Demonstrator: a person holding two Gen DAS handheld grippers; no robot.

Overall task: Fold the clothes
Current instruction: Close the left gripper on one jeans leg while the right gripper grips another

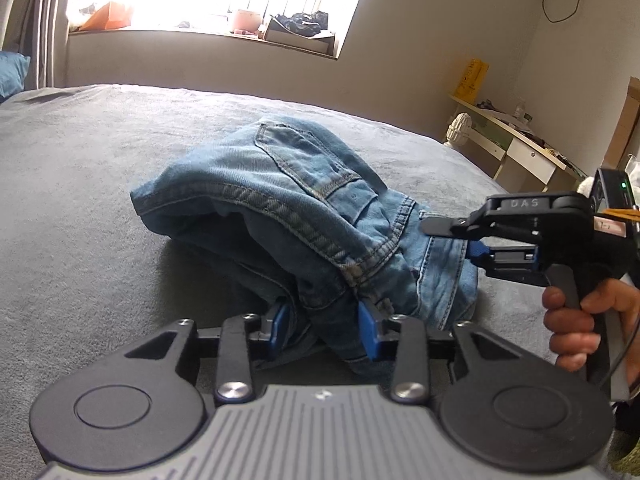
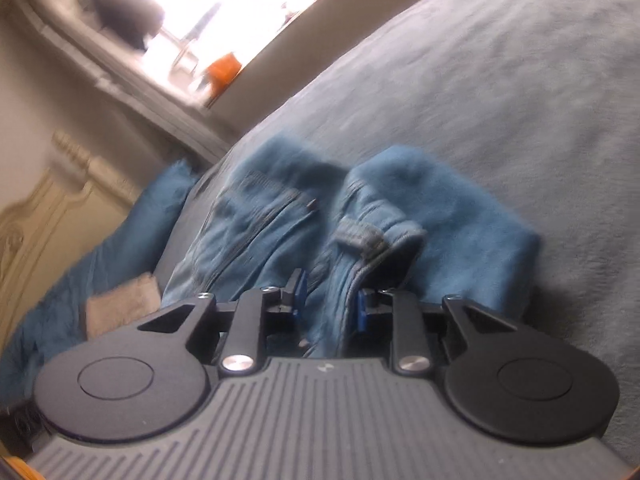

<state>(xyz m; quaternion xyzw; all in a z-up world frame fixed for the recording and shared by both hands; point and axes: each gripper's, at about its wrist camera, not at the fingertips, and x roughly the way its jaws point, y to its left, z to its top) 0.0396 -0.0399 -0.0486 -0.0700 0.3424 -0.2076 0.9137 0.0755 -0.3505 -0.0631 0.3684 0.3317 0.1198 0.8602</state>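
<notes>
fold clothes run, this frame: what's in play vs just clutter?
In play:
jeans, bunched on the bed
left tool, shut on jeans
right tool, shut on jeans

Clutter:
blue pillow
beige cloth
desk
yellow bag
sill boxes
</notes>
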